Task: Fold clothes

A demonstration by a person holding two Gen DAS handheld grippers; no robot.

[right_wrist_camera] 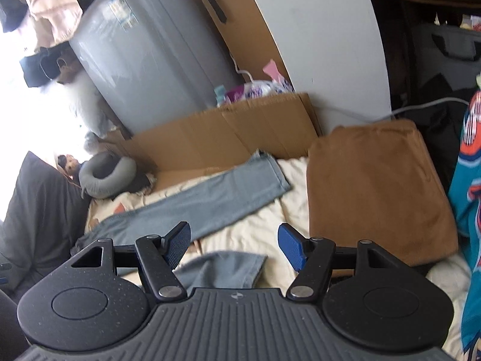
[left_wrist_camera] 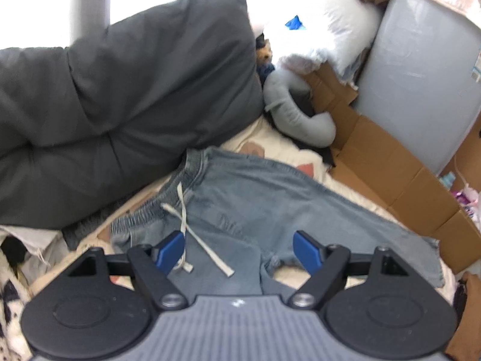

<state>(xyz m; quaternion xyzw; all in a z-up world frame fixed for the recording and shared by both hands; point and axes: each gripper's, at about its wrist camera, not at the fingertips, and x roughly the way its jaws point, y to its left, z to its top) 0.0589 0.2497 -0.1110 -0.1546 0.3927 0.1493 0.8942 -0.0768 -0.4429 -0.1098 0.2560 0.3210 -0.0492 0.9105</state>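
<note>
Light blue denim trousers (left_wrist_camera: 270, 207) lie spread on a cream bedsheet (right_wrist_camera: 252, 225), elastic waistband at the left with a cream drawstring (left_wrist_camera: 207, 249) across the front. My left gripper (left_wrist_camera: 239, 251) hovers open above the crotch area, holding nothing. In the right wrist view one trouser leg (right_wrist_camera: 210, 198) stretches diagonally toward the cardboard, and the other leg's hem (right_wrist_camera: 222, 267) lies just below my right gripper (right_wrist_camera: 234, 246), which is open and empty.
A dark grey pillow (left_wrist_camera: 120, 105) sits left of the waistband. A grey neck pillow (left_wrist_camera: 294, 111), flattened cardboard (right_wrist_camera: 222, 138) and a grey appliance (right_wrist_camera: 150, 60) line the far side. A folded brown garment (right_wrist_camera: 375, 189) lies right of the trousers, teal clothing (right_wrist_camera: 472, 180) beyond.
</note>
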